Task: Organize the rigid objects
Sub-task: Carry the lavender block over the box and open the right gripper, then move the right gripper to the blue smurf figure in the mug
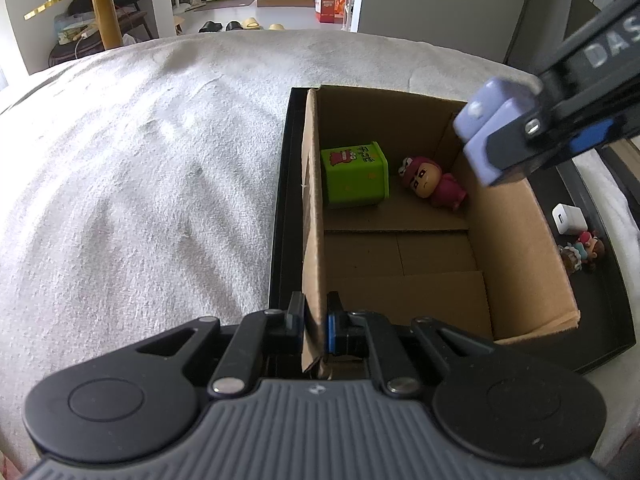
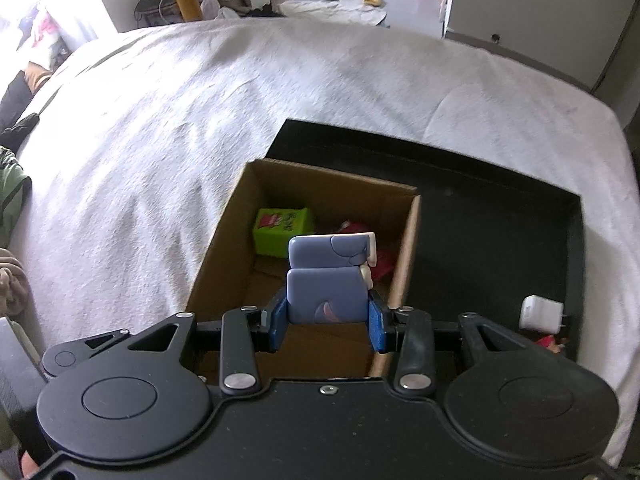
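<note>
one lavender plastic block toy [image 2: 328, 280], clamped in the right gripper [image 2: 329, 322], hangs lengthwise over the open brown cardboard box [image 2: 404, 264]; left gripper [image 1: 316, 324] pinches its wall.

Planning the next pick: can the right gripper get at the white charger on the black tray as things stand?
Probably not yet: the right gripper is shut on the purple toy over the cardboard box. The white charger itself lies uncovered on the black tray.

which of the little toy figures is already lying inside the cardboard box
The pink-suited figure, lying beside the green tin. The other small figures sit outside on the black tray.
</note>
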The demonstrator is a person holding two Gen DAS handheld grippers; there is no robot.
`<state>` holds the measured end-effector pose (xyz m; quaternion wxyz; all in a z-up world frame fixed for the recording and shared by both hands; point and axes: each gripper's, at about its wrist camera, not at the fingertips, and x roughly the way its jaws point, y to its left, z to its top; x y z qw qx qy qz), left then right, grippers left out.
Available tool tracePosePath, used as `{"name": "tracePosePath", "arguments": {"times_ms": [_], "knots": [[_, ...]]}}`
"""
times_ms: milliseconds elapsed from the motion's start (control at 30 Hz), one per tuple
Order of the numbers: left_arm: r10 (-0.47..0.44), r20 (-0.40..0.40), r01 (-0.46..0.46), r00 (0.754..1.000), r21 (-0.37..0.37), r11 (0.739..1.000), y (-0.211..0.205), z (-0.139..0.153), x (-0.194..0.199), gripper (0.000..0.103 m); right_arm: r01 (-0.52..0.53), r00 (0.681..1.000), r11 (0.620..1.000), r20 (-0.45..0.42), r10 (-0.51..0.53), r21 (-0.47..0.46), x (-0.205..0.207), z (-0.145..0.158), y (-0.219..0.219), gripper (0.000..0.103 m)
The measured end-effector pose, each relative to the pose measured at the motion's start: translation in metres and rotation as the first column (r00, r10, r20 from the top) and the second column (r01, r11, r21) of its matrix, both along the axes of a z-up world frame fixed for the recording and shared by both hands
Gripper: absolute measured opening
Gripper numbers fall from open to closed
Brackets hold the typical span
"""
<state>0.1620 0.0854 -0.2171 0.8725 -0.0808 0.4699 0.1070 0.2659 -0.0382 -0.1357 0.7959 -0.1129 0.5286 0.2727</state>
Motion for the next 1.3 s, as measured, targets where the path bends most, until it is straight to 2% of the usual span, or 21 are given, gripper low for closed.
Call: {"name": "tracePosePath", "arguments": {"times_ms": [200, 400, 433, 467, 533, 1033, 1300], "knots": [[0.0, 0.004, 0.0, 1.0, -0.007, 1.0, 0.002, 0.0, -0.001, 0.01, 0.013, 0.997, 1.0, -0.073, -0.012, 0.018, 0.002, -0.015, 0.014, 0.039], [-0.007, 0.006, 0.007, 1.0, -0.002, 1.0, 0.002, 0.0, -0.001, 0.01, 0.07, 0.986, 0.996, -0.159, -0.06, 0.057, 0.01, -0.026, 0.022, 0.04], [-0.006, 0.006, 0.006, 1.0, -0.004, 1.0, 0.002, 0.0, -0.001, 0.01, 0.079, 0.983, 0.994, -0.17, -0.064, 0.081, 0.011, -0.027, 0.022, 0.041], [-0.006, 0.006, 0.006, 1.0, -0.006, 1.0, 0.002, 0.0, 0.0, 0.01, 0.087, 0.983, 0.99, -0.173, -0.068, 0.108, 0.011, -0.025, 0.022, 0.047], [-0.004, 0.0, 0.004, 1.0, -0.007, 1.0, 0.003, 0.0, 0.0, 0.01, 0.105, 0.979, 0.986, -0.187, -0.079, 0.132, 0.012, -0.023, 0.02, 0.05], [-0.002, -0.004, 0.002, 1.0, -0.003, 1.0, 0.002, -0.002, 0.0, 0.01, 0.131, 0.985, 0.983, -0.132, -0.113, 0.13, 0.006, -0.002, -0.029, 0.053], [0.001, 0.009, -0.001, 1.0, 0.005, 1.0, 0.0, 0.001, -0.002, 0.01, 0.161, 0.983, 0.981, -0.101, -0.15, 0.111, 0.007, -0.003, -0.063, 0.055]]}}
